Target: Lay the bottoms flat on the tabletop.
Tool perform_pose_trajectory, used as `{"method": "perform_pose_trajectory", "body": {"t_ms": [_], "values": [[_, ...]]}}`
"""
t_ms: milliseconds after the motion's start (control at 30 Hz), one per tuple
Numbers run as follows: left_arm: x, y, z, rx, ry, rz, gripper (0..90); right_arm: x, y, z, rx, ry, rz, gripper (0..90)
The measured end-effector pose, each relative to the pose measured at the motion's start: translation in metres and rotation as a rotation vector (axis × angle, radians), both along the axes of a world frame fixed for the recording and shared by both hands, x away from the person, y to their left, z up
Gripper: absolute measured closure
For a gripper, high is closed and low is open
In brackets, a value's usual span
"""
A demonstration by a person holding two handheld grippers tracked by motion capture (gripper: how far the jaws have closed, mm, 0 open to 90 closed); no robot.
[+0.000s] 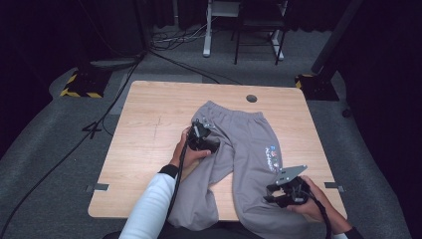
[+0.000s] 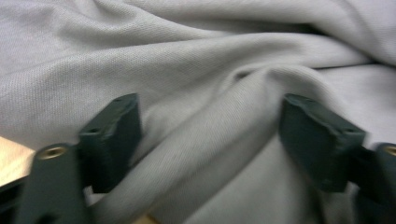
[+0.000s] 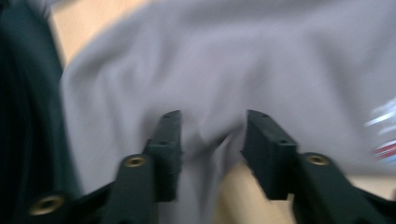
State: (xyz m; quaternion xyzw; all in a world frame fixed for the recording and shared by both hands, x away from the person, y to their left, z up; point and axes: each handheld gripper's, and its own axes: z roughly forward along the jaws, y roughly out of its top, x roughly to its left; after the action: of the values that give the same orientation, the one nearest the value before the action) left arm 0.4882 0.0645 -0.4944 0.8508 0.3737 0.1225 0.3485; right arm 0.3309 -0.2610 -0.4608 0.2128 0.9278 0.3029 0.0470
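Note:
Grey sweatpants (image 1: 246,134) lie on the wooden table (image 1: 144,124), waistband at the far side and both legs running toward the near edge. A small coloured print (image 1: 272,155) marks the right leg. My left gripper (image 1: 206,141) is down on the left leg just below the waistband. In the left gripper view it (image 2: 210,112) stands open, with a raised fold of the cloth (image 2: 196,56) between its jaws. My right gripper (image 1: 272,193) is at the lower right leg's outer edge. Its jaws (image 3: 212,121) are open, a pucker of grey fabric (image 3: 233,60) between them.
A round cable hole (image 1: 251,98) sits near the table's far edge. Bare wood lies left of the pants. Beyond the table, cables (image 1: 174,37) run across grey carpet, with white desk legs (image 1: 206,30) and a yellow-black striped stand base (image 1: 79,84).

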Motion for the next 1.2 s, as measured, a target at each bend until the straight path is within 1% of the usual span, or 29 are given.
{"method": "perform_pose_trajectory", "body": {"t_ms": [33,100,133,167,200,233,267,300,333,367,400,433,467,500,533,600,633,667,733,767,800,867,900,933,1000,1033,1067,1133,1200], "values": [[-0.004,0.005,0.003,-0.046,-0.004,-0.002,23.3,0.006,-0.003,0.004,0.025,-0.029,-0.025,49.6],[-0.016,0.015,0.011,-0.092,-0.013,-0.042,23.8,0.024,-0.008,0.009,0.064,-0.069,-0.097,46.2],[-0.024,0.017,0.014,-0.090,-0.024,-0.071,23.8,0.035,-0.010,0.010,0.069,-0.095,-0.148,44.7],[-0.034,0.018,0.015,-0.070,-0.036,-0.088,23.8,0.047,-0.011,0.009,0.068,-0.114,-0.204,44.7],[-0.045,0.017,0.017,-0.035,-0.059,-0.109,23.8,0.060,-0.011,0.007,0.069,-0.126,-0.248,43.5],[-0.057,0.016,0.017,-0.028,-0.068,-0.138,24.1,0.073,-0.011,0.003,0.069,-0.140,-0.291,40.9],[-0.067,0.015,0.016,-0.021,-0.063,-0.172,24.8,0.085,-0.010,-0.001,0.071,-0.149,-0.328,41.9],[-0.077,0.013,0.014,0.012,-0.069,-0.196,26.3,0.096,-0.007,-0.006,0.072,-0.144,-0.344,41.5],[-0.088,0.011,0.013,0.042,-0.094,-0.211,28.0,0.106,-0.002,-0.010,0.085,-0.133,-0.355,41.2],[-0.096,0.011,0.013,0.039,-0.099,-0.237,28.4,0.116,0.003,-0.013,0.103,-0.113,-0.362,40.5],[-0.103,0.011,0.012,0.031,-0.089,-0.254,32.1,0.123,0.010,-0.015,0.109,-0.110,-0.368,40.8],[-0.109,0.011,0.011,0.035,-0.080,-0.263,34.4,0.129,0.017,-0.016,0.095,-0.130,-0.367,41.0],[-0.116,0.012,0.010,0.025,-0.067,-0.282,34.2,0.134,0.025,-0.017,0.087,-0.136,-0.356,41.0],[-0.119,0.013,0.009,0.027,-0.060,-0.293,37.1,0.141,0.033,-0.018,0.074,-0.144,-0.356,42.2],[-0.123,0.013,0.007,0.037,-0.050,-0.300,39.2,0.145,0.036,-0.019,0.065,-0.151,-0.368,43.9],[-0.131,0.014,0.004,0.049,-0.031,-0.310,39.1,0.155,0.043,-0.023,0.043,-0.137,-0.390,43.7],[-0.135,0.015,0.002,0.058,-0.028,-0.309,39.5,0.160,0.044,-0.026,0.030,-0.131,-0.399,43.3],[-0.139,0.017,0.002,0.056,-0.029,-0.306,39.4,0.163,0.044,-0.028,0.034,-0.133,-0.415,44.0],[-0.148,0.020,0.002,0.065,-0.023,-0.315,39.5,0.171,0.039,-0.029,0.050,-0.114,-0.445,43.8],[-0.152,0.021,0.001,0.064,-0.023,-0.312,39.7,0.174,0.036,-0.029,0.049,-0.118,-0.464,43.8],[-0.156,0.023,0.001,0.060,-0.013,-0.311,40.2,0.177,0.033,-0.029,0.045,-0.123,-0.476,43.8],[-0.165,0.026,0.001,0.072,-0.021,-0.326,40.2,0.181,0.025,-0.029,0.031,-0.145,-0.517,44.1],[-0.172,0.028,0.002,0.069,-0.013,-0.331,40.2,0.183,0.022,-0.029,0.025,-0.162,-0.529,44.5],[-0.178,0.030,0.001,0.066,-0.014,-0.335,40.2,0.186,0.016,-0.029,0.023,-0.169,-0.551,44.5],[-0.188,0.035,0.001,0.064,-0.010,-0.335,40.3,0.192,0.006,-0.029,0.025,-0.163,-0.586,44.4],[-0.193,0.037,0.001,0.063,-0.014,-0.338,40.3,0.194,0.001,-0.029,0.020,-0.171,-0.598,44.4],[-0.199,0.039,0.001,0.067,-0.009,-0.335,40.3,0.196,-0.003,-0.029,0.011,-0.176,-0.617,44.1],[-0.210,0.042,0.001,0.065,-0.014,-0.333,40.3,0.200,-0.010,-0.027,-0.025,-0.201,-0.649,44.1],[-0.221,0.043,0.002,0.081,-0.011,-0.340,40.2,0.203,-0.015,-0.026,-0.054,-0.214,-0.681,42.5]]}}
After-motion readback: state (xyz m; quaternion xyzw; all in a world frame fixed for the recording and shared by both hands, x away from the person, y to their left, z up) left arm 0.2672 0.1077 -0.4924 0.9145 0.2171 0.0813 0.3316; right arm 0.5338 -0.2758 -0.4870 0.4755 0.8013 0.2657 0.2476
